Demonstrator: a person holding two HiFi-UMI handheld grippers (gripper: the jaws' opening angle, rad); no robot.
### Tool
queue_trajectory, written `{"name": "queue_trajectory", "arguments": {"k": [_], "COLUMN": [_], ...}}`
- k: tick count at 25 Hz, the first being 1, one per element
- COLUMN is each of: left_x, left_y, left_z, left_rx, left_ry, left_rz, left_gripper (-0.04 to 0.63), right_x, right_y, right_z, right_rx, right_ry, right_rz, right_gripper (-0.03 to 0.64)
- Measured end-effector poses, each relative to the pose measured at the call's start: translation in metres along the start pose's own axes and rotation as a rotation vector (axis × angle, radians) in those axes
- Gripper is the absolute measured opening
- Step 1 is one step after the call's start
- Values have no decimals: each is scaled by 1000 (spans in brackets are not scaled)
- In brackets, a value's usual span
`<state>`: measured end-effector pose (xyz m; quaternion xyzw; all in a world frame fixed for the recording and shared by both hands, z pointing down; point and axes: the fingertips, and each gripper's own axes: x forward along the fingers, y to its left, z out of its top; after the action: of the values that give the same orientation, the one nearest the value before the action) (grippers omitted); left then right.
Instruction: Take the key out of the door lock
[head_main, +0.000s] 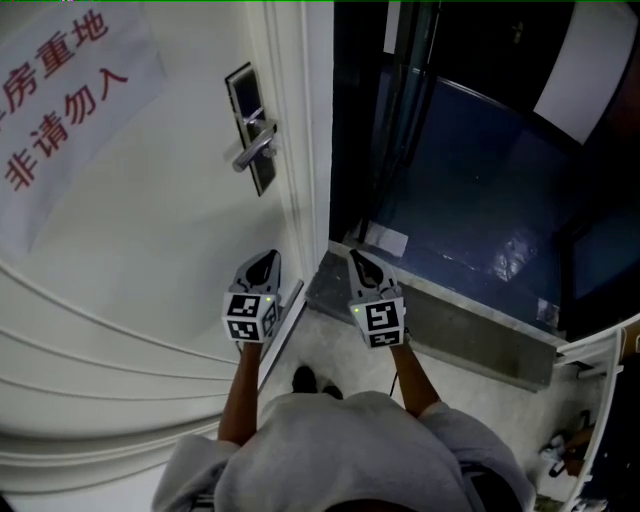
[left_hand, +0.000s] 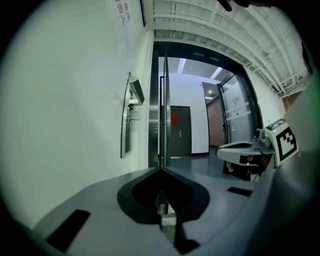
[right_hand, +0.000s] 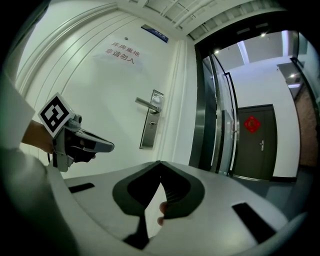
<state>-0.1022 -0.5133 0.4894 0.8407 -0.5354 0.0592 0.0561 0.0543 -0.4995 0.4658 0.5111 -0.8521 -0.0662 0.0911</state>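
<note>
Both claws are closed and empty. The left claw (head_main: 268, 257) has its tips meeting with nothing between them, and the right claw (head_main: 356, 257) is the same. I hold them low, level and side by side, pointed at the door (head_main: 150, 260) edge. I judge this an approach pose: shut jaws catch on nothing on the way in.

The lock (head_main: 252, 128) sits ahead of the left claw and well apart from it, up and left of the right claw, with the handle (head_main: 254, 150) sticking out of it. The key should be below that handle, but I cannot make it out in any view.

Further left of the lock hangs a sheet (head_main: 70, 90) with red print: "房重地" over "非请勿入", the first line cut off.
</note>
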Motion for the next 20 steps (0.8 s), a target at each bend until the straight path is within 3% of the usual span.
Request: {"name": "queue_trajectory", "arguments": {"k": [9, 20], "left_x": [9, -29], "left_y": [29, 75], "left_z": [13, 25], "left_rx": [14, 13], "left_ry": [-11, -38], "left_rz": [12, 135], "left_gripper": [17, 17], "right_x": [38, 82], "right_y": [1, 38], "right_z": [9, 31], "right_rx": [-12, -53], "right_ry": [-16, -65], "right_rz": [13, 129], "right_gripper": [23, 23]}}
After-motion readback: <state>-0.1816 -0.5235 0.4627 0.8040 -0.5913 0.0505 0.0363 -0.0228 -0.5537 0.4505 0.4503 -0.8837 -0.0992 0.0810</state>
